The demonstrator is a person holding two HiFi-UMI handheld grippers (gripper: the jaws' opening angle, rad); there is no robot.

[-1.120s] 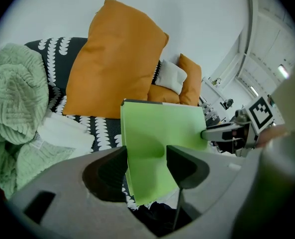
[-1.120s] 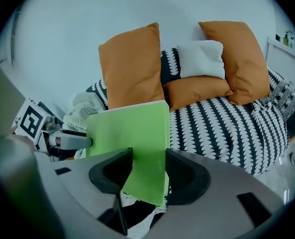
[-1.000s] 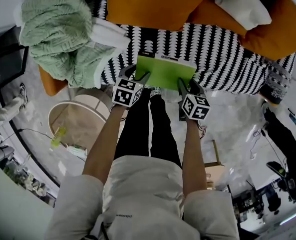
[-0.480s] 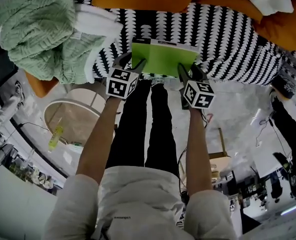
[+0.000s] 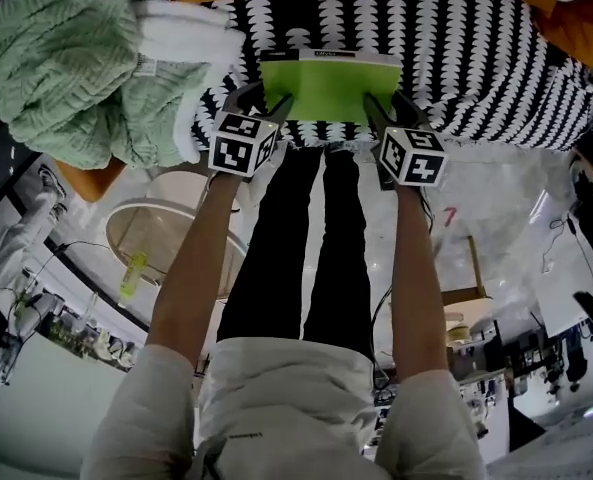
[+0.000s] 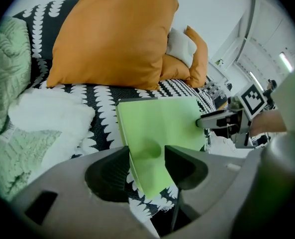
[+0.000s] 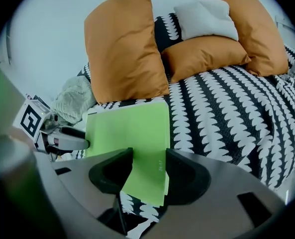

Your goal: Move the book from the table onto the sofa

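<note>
A thin green book (image 5: 326, 83) hangs flat just over the front of the black-and-white patterned sofa (image 5: 476, 68); I cannot tell whether it touches the seat. My left gripper (image 5: 266, 103) grips its near left corner and my right gripper (image 5: 381, 108) its near right corner. In the left gripper view the book (image 6: 162, 128) runs between the jaws of the left gripper (image 6: 146, 156), which have just been closing a little on it. In the right gripper view the book (image 7: 130, 133) sits pinched in the right gripper (image 7: 149, 166).
Orange cushions (image 7: 122, 49) and a white cushion (image 7: 207, 19) lean at the sofa's back. A green knitted blanket (image 5: 61, 58) and a white fluffy throw (image 6: 48, 113) lie on the seat to the left. A round table (image 5: 161, 228) stands at lower left by my legs.
Both grippers have sunk together with the book, from above the sofa's front edge down close to the seat. The book stays level between them.
</note>
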